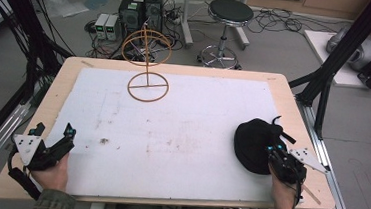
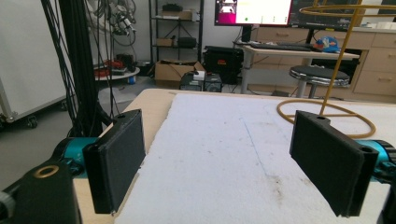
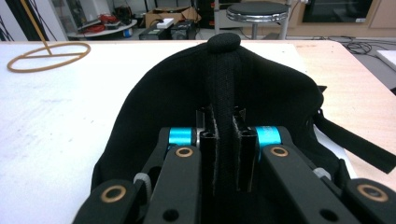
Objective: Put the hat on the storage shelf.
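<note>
R tool [image 1: 276,153] clamped on the black cap [image 1: 254,144]. R gripper view: jaws pinched tight on a fold/seam ridge of the cap fabric [image 3: 223,93], ridge runs straight up between them, button knob at the far end. Cap body spreads out both sides of the jaws, strap tail hangs off to the right over bare wood.

Cap location: front-right of the table [image 1: 48,103], lying on the white sheet [image 1: 181,129] near its right edge, partly over onto the wood. Crown side faces away from the person, R hand [image 1: 281,190] directly behind it.

L tool [image 1: 66,134] open, jaws wide apart, nothing between them. L gripper view: both pads [image 2: 122,154] clear, left jaw sits over the sheet's left edge where it meets the wood, right jaw above the sheet. Held low at front-left corner of the table, L hand [image 1: 53,172] under it. Well apart from the cap, whole sheet width between.

Wire stand [image 1: 148,61]: tan wire, ring base on the sheet at far centre, upright stem, round cage/loops on top. Upright, untouched, well apart from both tools. Also visible in L gripper view at right [image 2: 334,60] and R gripper view top-left, base ring only [image 3: 49,56].

Sheet has faint brown smudges mid-area, small dark speck [image 1: 104,141] near the L tool side.

Behind the table: stool [image 1: 229,17], PC boxes [image 1: 140,10] on the floor, cables.
</note>
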Demonstrator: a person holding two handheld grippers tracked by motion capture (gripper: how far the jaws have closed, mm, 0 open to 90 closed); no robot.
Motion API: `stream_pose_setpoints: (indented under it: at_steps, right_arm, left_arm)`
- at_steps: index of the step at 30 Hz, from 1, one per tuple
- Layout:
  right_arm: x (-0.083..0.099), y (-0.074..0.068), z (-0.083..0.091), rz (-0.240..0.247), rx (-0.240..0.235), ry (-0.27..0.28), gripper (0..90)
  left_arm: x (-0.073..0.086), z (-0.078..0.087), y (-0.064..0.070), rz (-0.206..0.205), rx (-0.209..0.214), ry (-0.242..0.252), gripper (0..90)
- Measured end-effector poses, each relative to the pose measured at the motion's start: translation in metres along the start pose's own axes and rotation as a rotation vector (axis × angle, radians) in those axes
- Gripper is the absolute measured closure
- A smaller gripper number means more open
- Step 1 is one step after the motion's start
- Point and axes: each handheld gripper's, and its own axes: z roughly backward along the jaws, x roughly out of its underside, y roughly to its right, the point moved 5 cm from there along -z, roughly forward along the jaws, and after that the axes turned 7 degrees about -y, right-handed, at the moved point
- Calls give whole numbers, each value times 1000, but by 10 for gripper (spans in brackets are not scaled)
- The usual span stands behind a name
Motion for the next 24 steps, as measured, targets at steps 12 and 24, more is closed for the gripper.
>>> stream_pose_setpoints:
  at_steps: [12,24]
  right_arm:
    - [-11,1,0,-19,-11,52,849]
    - [-32,-17,-3,23,-51,122,849]
  left_arm:
    - [2,0,5,-22,30,-15,184]
    - [4,-2,12,-41,54,-28,185]
